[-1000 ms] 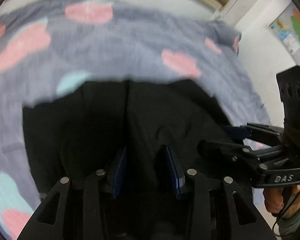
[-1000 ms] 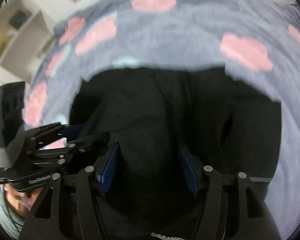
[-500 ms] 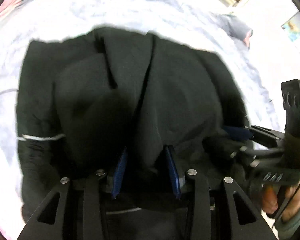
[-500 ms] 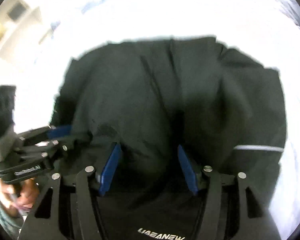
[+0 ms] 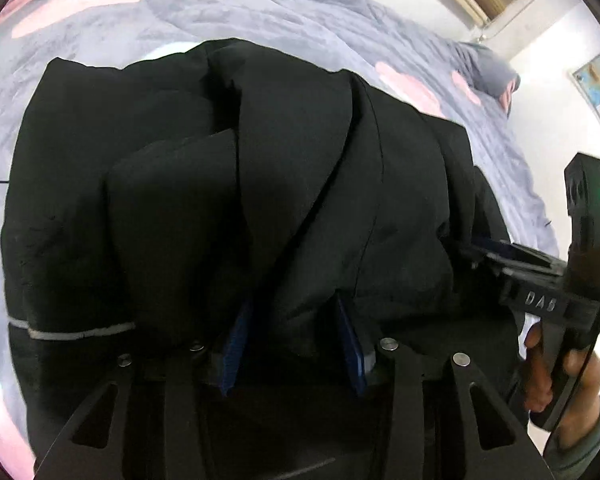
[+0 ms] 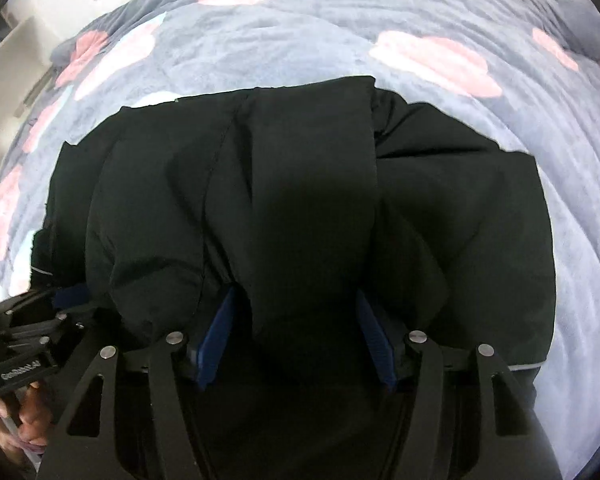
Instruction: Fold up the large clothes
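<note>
Both grippers, left (image 5: 292, 344) and right (image 6: 296, 336), have fingers clamped on thick folds of the black jacket (image 6: 300, 184), which stretches toward twelve o'clock over the bed (image 6: 260, 40).

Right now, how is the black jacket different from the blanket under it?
The black jacket is one plain dark colour, while the blanket is grey-blue with pink blotches. The jacket is bunched into thick folds; the blanket lies spread out much flatter. The jacket is pinched by the left gripper and the right gripper, but neither holds the blanket. Both are soft cloth, and the jacket rests on the blanket.
</note>
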Action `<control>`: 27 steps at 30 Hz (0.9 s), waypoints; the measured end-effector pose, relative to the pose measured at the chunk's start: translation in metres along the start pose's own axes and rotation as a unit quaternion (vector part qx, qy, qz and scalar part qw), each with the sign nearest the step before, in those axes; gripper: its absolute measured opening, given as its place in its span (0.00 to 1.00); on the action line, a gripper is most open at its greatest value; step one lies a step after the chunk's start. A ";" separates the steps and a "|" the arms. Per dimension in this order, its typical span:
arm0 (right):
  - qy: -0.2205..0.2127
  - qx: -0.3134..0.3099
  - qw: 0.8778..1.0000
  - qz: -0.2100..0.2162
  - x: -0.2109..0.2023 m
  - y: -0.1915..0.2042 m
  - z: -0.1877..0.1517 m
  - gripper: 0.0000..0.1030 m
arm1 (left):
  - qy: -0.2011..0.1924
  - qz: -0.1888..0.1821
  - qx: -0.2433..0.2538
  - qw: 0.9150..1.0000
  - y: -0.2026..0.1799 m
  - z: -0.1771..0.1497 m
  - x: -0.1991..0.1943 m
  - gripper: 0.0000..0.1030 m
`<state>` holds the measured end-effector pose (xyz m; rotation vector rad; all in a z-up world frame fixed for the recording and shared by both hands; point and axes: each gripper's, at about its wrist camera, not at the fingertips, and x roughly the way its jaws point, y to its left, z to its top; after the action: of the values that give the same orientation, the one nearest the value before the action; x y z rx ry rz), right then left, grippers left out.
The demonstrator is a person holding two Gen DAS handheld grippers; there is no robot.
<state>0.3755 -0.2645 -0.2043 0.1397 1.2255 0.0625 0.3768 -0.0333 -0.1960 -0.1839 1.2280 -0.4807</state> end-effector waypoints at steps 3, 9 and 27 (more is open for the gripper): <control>-0.016 -0.003 1.000 -0.007 0.002 0.001 -0.006 0.63 | -0.017 -0.006 0.020 1.000 0.000 -0.007 0.000 0.43; -0.059 -0.017 0.998 -0.013 -0.003 0.011 -0.030 0.63 | -0.036 -0.001 0.044 0.998 -0.003 -0.015 -0.005 0.43; -0.112 -0.029 0.993 0.023 -0.131 0.000 -0.184 0.63 | -0.149 -0.041 0.080 0.985 0.002 -0.093 -0.125 0.46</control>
<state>0.1582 -0.2674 -0.1427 0.1206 0.9950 0.1183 0.2588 0.0353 -0.1211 -0.1634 0.8877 -0.5982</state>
